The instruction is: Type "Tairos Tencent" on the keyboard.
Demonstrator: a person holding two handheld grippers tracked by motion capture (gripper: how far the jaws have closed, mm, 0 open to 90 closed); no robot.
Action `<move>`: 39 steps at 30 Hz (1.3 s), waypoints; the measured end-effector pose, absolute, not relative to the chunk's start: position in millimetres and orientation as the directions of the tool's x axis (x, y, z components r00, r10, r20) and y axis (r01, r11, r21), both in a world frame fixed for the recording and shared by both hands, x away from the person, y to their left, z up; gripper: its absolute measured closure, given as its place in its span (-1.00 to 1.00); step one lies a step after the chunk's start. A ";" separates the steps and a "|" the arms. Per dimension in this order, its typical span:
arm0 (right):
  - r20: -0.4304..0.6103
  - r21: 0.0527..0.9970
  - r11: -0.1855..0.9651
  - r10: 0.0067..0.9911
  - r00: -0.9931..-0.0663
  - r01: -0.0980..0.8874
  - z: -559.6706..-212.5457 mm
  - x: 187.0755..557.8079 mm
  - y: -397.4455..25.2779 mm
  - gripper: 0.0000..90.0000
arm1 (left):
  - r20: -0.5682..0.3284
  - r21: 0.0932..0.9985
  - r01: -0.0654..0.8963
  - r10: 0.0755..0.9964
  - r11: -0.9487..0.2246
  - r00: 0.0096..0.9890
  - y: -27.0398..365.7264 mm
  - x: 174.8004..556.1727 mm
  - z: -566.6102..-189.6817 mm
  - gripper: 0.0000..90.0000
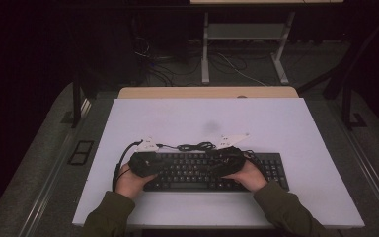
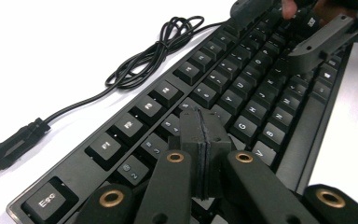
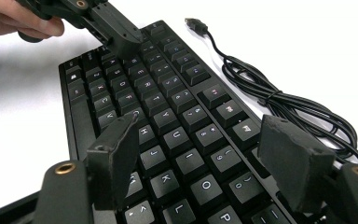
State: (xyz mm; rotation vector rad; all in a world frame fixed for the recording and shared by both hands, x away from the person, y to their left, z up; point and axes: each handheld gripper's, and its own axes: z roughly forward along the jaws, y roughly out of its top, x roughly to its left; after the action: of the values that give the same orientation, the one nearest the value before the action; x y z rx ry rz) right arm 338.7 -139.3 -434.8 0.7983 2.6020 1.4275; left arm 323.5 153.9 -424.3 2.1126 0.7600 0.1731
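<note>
Two grippers work over one keyboard (image 1: 212,170) lying at the near middle of the white table (image 1: 286,123). In the high view I see the left gripper (image 1: 145,163) and right gripper (image 1: 224,159) above its ends, the cable (image 1: 195,146) coiled just behind.

In the left gripper view, my jaws are pressed together, empty, tip near the number row. Risk: a steep push may pop a keycap or slide the keyboard.

In the right gripper view, my jaws stand spread wide over the keys. Risk: a swing sideways may snag the cable (image 3: 284,105) or strike the other gripper.
</note>
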 end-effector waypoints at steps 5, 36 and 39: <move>0.183 0.803 0.434 0.470 -0.863 0.407 -435.4 338.8 -139.1 -0.36 | -0.146 0.764 0.459 0.573 -0.453 0.807 151.3 325.8 -427.8 0.98; 0.185 0.802 0.435 0.471 -0.863 0.409 -436.3 338.8 -138.7 -0.36 | -0.157 0.741 0.477 0.568 -0.473 0.808 148.2 328.2 -436.4 0.98; 0.184 0.802 0.435 0.471 -0.863 0.409 -436.4 338.8 -138.7 -0.36 | -0.155 0.742 0.475 0.569 -0.473 0.808 148.1 327.9 -435.9 0.98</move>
State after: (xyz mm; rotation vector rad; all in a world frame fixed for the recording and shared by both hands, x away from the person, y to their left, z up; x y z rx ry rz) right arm 338.8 -138.7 -436.4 0.7989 2.6042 1.4261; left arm 327.9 148.1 -435.9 2.1528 0.7665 0.1418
